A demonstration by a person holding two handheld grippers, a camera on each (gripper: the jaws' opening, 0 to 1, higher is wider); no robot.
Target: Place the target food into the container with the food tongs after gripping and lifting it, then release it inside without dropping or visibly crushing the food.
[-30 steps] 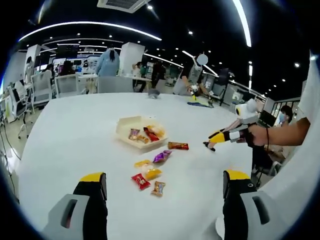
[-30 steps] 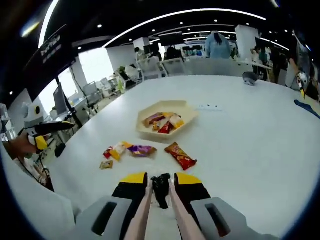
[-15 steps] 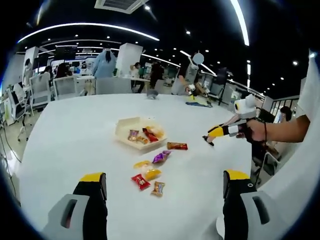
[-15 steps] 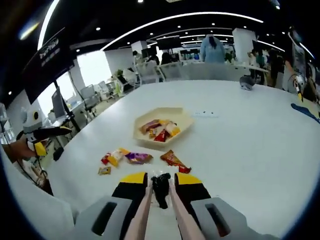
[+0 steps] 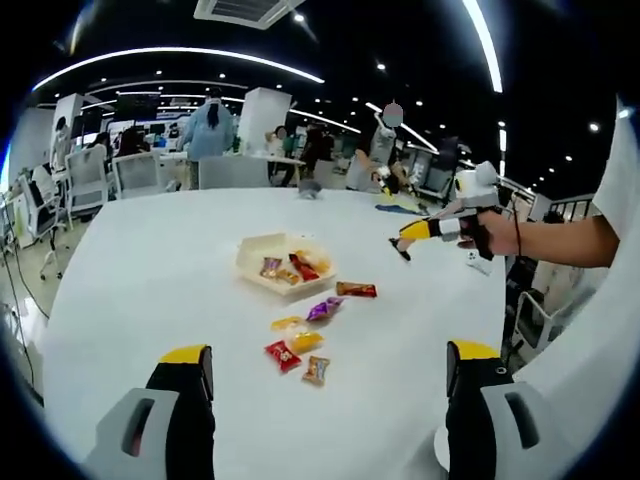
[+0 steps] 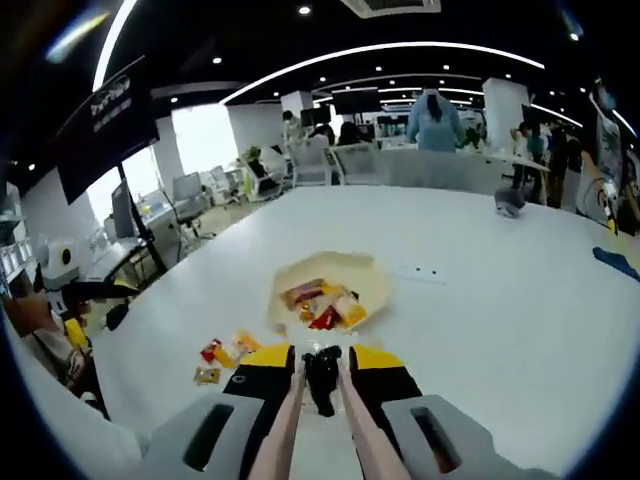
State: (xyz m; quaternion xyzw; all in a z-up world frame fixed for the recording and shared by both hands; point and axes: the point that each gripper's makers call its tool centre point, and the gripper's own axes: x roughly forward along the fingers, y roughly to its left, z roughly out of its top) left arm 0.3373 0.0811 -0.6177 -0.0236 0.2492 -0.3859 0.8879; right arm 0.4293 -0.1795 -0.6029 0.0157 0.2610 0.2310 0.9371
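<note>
Desk [image 5: 150,260] fills most of what I see, a broad white top with an open office behind it. On it, in my left gripper view, sits the container [image 5: 262,248], a pale shallow tray already holding several wrapped snacks. Just beside the tray, toward me, the loose snacks lie scattered on the desk: a red-orange packet [image 5: 356,289] nearest the tray, then a purple one [image 5: 323,309], a yellow pair [image 5: 296,333], a red one [image 5: 282,355] and a small brown one [image 5: 316,371]. My left gripper [image 5: 325,375] has its jaws spread wide, with nothing between them, held well back from the snacks. The right gripper [image 5: 415,234] comes in from the right in that view, raised above the desk in a hand [image 5: 478,225]. In the right gripper view, the right gripper [image 6: 322,360] has its jaws drawn close together on the food tongs [image 6: 322,378], whose dark tip points toward the container [image 6: 375,285], and a few loose snacks [image 6: 222,357] lie to the left.
</note>
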